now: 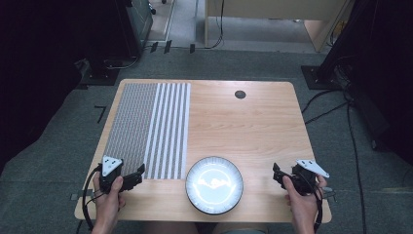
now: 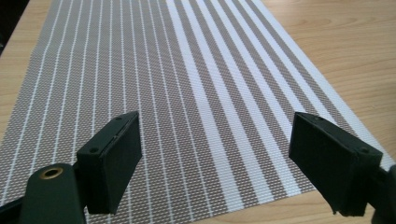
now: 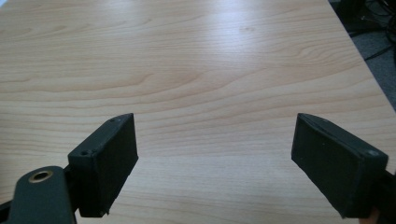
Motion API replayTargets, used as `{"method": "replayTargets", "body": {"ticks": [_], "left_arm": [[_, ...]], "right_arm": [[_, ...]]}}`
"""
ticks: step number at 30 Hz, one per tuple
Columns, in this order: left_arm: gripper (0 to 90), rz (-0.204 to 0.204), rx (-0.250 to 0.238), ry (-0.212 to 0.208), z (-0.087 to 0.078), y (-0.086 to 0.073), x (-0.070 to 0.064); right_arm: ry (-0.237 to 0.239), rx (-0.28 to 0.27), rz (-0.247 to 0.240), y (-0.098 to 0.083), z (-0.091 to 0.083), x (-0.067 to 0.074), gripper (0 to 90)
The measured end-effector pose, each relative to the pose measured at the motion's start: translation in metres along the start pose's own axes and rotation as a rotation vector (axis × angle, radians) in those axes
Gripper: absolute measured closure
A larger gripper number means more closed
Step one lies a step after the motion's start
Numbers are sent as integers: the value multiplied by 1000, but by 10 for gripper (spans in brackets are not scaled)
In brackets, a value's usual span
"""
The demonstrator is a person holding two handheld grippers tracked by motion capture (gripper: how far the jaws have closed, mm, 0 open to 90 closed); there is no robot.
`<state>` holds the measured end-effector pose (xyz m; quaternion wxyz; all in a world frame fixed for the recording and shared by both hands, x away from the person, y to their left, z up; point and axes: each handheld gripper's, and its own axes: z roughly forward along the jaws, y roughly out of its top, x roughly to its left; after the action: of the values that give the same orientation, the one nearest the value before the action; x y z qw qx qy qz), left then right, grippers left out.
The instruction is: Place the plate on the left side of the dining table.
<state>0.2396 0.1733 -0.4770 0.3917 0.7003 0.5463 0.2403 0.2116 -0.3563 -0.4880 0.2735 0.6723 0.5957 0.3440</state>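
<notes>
The left gripper (image 1: 139,174) is held spread over the striped placemat (image 1: 146,129); the right gripper (image 1: 277,174), also spread, is held beside the plate (image 1: 214,185).

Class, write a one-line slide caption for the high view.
A person holds the open left gripper over a striped placemat and the open right gripper beside a plate on a wooden table.

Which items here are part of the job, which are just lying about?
In play: striped placemat, under the open left tool; plate at the table's near edge; open right tool, over bare wood.
Idle: black grommet in table; floor cables.
</notes>
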Motion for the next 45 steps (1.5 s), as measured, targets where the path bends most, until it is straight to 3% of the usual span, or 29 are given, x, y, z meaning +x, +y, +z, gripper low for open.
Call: {"method": "replayTargets", "body": {"ticks": [14, 24, 31, 33, 38, 45], "left_arm": [[170, 15, -2, -63, 6, 3, -25], [170, 2, -12, -127, 8, 3, -46], [170, 19, -10, -181, 10, 3, -64], [170, 15, -16, -199, 10, 2, -69], [170, 16, -20, -235, 12, 1, -79], [216, 25, -8, -279, 15, -3, -97]], "right_arm": [[68, -3, -18, -1, -2, 25, 144], [157, -11, 16, -1, -5, 44, 152], [169, -23, -20, -3, -6, 62, 167], [150, -26, -33, -4, -7, 69, 191], [163, -27, -49, -7, -8, 81, 227], [191, -39, -66, -11, -8, 94, 428]]}}
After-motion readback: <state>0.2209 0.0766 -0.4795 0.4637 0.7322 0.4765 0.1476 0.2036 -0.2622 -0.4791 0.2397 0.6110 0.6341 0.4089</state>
